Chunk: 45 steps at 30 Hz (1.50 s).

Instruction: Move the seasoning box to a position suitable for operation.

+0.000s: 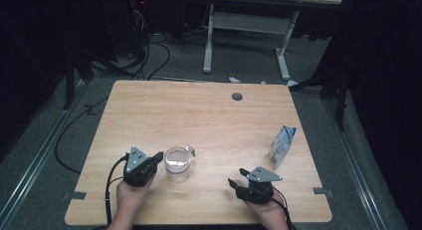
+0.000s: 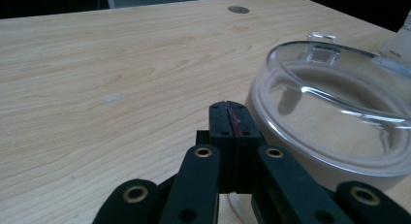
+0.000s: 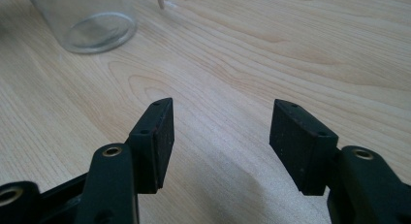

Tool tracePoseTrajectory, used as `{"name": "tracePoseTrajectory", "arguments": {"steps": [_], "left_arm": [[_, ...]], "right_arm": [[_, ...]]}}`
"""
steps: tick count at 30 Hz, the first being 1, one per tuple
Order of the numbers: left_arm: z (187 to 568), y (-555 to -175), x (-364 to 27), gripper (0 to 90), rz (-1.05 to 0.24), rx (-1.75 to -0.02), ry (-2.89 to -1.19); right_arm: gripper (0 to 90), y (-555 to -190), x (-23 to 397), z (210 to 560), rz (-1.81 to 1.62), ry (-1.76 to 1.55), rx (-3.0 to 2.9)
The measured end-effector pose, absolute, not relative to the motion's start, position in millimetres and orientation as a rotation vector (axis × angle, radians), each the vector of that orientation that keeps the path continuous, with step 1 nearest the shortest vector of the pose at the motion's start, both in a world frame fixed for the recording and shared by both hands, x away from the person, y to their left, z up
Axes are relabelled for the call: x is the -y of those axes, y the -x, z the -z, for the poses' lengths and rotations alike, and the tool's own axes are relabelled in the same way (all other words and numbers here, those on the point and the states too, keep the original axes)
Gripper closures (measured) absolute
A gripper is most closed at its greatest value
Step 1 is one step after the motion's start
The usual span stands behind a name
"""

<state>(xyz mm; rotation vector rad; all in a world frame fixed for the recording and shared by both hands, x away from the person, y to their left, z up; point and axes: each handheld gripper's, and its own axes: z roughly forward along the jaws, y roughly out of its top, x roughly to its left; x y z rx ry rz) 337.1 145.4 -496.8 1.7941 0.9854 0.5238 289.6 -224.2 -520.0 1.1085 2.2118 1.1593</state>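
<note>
Glass measuring cup (image 1: 177, 163) — a clear, round vessel with a thick rim, a small handle tab (image 1: 189, 150) on its far side and a heavy transparent base — stands upright on the counter (image 1: 199, 115), near the front edge and left of centre. It appears empty; no liquid line can be made out through the wall. In the left gripper view the rim (image 2: 334, 103) sits just to the right of the jaws and slightly above them, so the cup wall is beside the tool, not between the pads.

Left hand-held gripper (image 1: 158, 158) has its jaws pressed together with nothing between them, tip close against the cup's left side; actual contact cannot be confirmed. Right hand-held gripper (image 1: 238, 179) rests low over bare counter, well apart from the cup, jaws at a medium spread and gripping nothing.

Step in hand, as judged: approach and positioning before any grasp. A closed left tool cannot take the cup, so the next move calls for either parting those jaws to straddle the wall or using the tip to steady the cup — while the right tool travels to the handle side.

A small blue-and-white carton (image 1: 282, 146) stands toward the right edge, likely the pouring source.
</note>
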Motion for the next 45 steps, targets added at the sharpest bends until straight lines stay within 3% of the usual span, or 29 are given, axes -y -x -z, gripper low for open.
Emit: {"name": "tracePoseTrajectory", "arguments": {"steps": [45], "left_arm": [[498.1,-293.3,-118.5,89.9,-0.466,-0.878,-1.841]], "right_arm": [[44.0,-289.2,216.5,515.0,-1.175,-1.096,-2.139]]}}
